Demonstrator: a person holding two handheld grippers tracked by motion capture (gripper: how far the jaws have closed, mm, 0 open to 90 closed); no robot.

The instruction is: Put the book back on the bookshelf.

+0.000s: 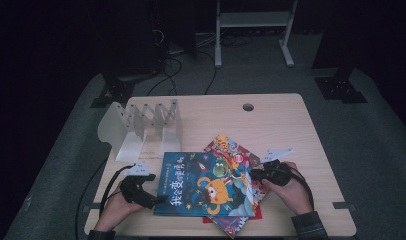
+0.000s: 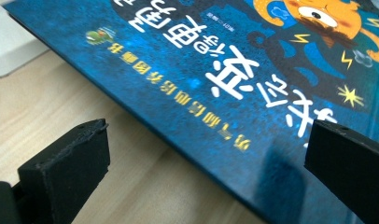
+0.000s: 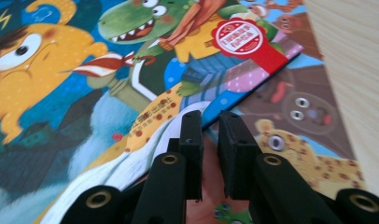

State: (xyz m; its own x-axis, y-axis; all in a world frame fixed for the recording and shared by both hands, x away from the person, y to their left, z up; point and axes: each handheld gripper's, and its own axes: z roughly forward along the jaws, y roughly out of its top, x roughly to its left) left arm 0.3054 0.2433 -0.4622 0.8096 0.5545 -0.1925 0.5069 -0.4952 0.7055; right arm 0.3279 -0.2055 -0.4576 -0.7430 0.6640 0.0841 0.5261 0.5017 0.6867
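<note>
1. A blue picture book (image 1: 203, 183) lies on top of a small pile near the front edge of the wooden table (image 1: 286, 125); a second book with a red, busy cover (image 1: 230, 146) shows beneath it, sticking out toward the back and at the front edge.
2. The left gripper (image 1: 158, 199) sits at the blue book's near-left corner, held low in the person's left hand (image 1: 116, 207); in the left gripper view its jaws stand wide apart, one over bare wood and one over the cover, and the book's edge runs between them, untouched by either pad.
3. The right gripper (image 1: 252, 174) is at the book's right edge, in the right hand (image 1: 293, 192); in the right gripper view its jaws are drawn close together with a narrow gap; the blue book's edge lies just at their tips, but I cannot tell from here whether the pads pinch it.
4. A white folding book rack (image 1: 141, 127) stands at the table's back left, well apart from the books.
</note>
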